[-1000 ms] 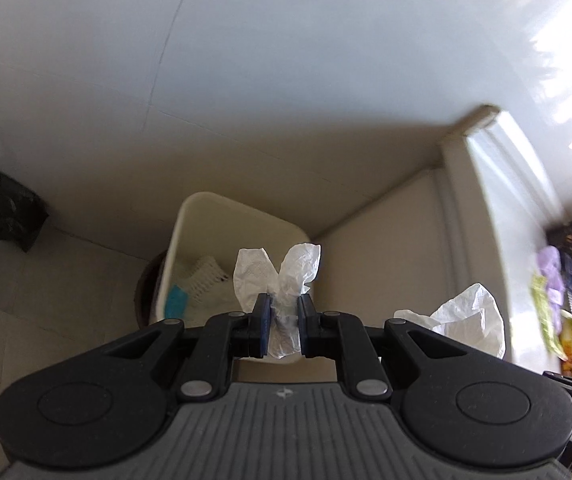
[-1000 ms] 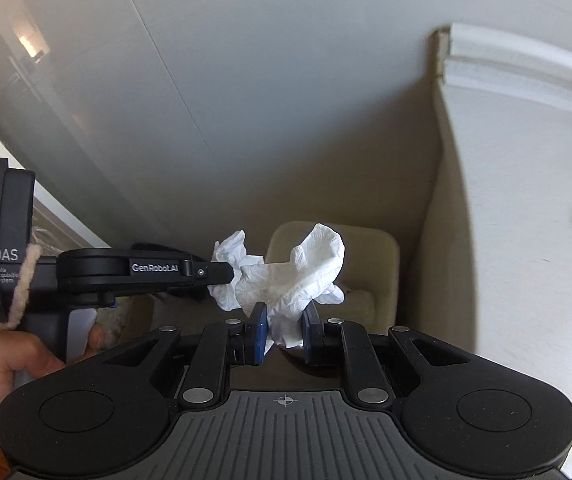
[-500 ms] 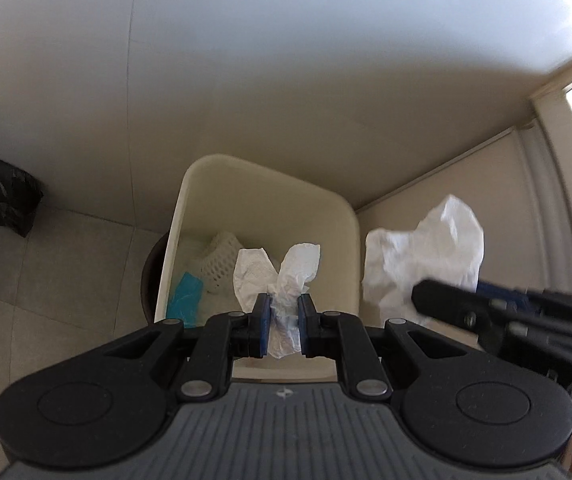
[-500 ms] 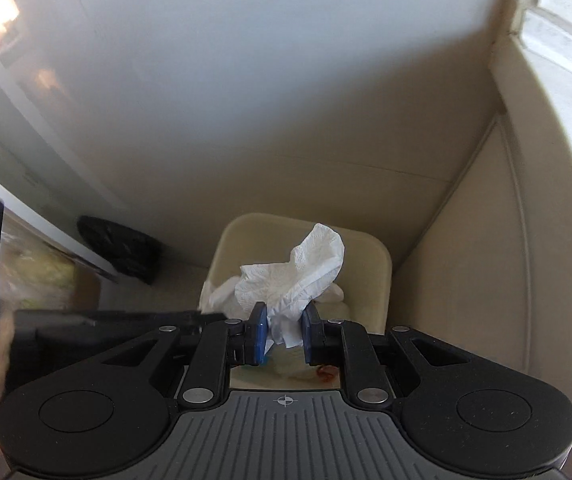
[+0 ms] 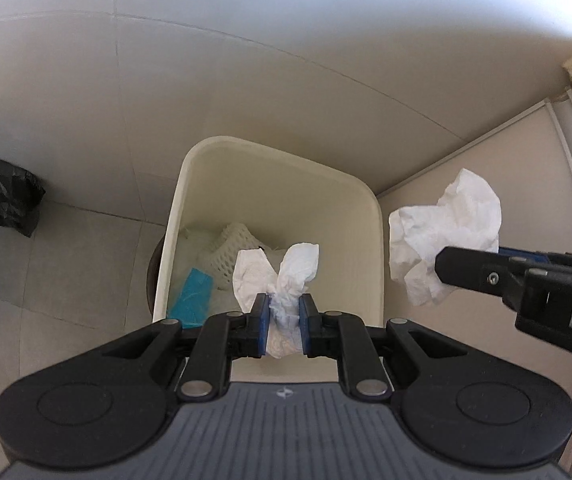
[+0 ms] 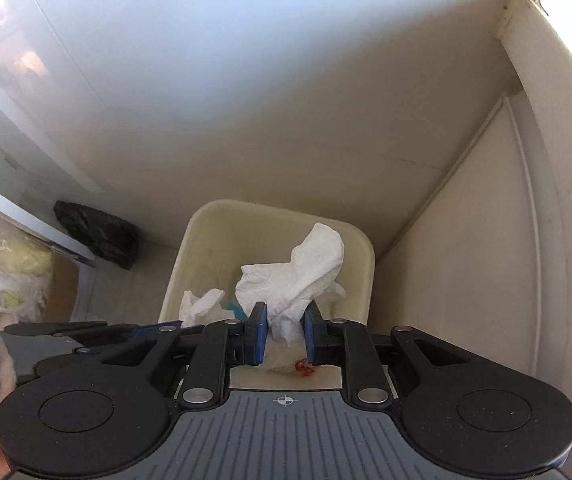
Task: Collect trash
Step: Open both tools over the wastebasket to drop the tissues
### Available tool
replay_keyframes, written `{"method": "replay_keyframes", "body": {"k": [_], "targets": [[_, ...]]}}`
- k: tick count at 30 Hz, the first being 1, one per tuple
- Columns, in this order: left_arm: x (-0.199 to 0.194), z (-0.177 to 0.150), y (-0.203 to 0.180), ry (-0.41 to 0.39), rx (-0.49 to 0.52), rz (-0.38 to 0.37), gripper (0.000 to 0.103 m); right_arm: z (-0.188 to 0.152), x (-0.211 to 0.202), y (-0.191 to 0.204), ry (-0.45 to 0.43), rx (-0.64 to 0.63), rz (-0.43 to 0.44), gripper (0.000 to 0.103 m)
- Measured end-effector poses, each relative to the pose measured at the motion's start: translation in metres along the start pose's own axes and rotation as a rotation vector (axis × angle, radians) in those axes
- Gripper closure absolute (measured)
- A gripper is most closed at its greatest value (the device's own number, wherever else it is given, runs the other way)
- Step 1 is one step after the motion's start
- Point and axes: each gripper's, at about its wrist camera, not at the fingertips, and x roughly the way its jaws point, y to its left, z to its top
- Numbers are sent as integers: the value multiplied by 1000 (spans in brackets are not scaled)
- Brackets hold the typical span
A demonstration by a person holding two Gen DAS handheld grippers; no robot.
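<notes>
A cream waste bin [image 5: 286, 200] stands on the floor in a corner, straight below both grippers. My left gripper [image 5: 282, 300] is shut on a crumpled white tissue [image 5: 286, 268] above the bin's opening. My right gripper [image 6: 284, 312] hangs over the same bin [image 6: 278, 206] with a bigger white tissue [image 6: 305, 264] between its pads. Its jaws are opening, and the tissue still stands up between them. The left wrist view shows the right gripper [image 5: 445, 260] and its tissue [image 5: 445, 232] just past the bin's right rim. In the right wrist view the left gripper [image 6: 174, 325] comes in from the left.
Inside the bin lie a white foam net [image 5: 230, 252], a teal scrap [image 5: 194, 292] and a small red bit [image 6: 301, 366]. A black plastic bag [image 5: 2, 196] sits on the tiled floor to the left. Walls close the corner behind and to the right.
Both grippers have come down and tilted over the bin, which now looks larger. The right gripper's pads stand slightly wider apart than before. Both tissues stay in the jaws.
</notes>
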Motion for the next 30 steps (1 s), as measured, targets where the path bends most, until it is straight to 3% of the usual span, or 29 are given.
{"method": "replay_keyframes", "body": {"k": [5, 8, 9, 10, 11, 14, 19, 30], "targets": [[-3, 0, -5, -7, 31, 4, 89, 2, -5, 4, -9, -3, 11, 82], [-12, -2, -6, -17, 34, 6, 78, 1, -13, 5, -17, -8, 24, 81], [-14, -3, -5, -26, 30, 6, 68, 1, -14, 5, -14, -4, 27, 78], [-15, -3, -5, -32, 25, 7, 58, 1, -15, 4, -11, 4, 28, 66], [-17, -3, -5, -36, 21, 9, 54, 0, -16, 4, -14, 13, 29, 51], [-21, -4, -4, -41, 16, 12, 45, -1, -23, 1, -41, 33, 37, 36], [-25, -4, -3, -38, 8, 12, 22, -2, -28, 0, -42, 34, 38, 34], [-40, -6, -6, -43, 21, 5, 7, 2, -46, -5, -81, 39, 55, 30]]}}
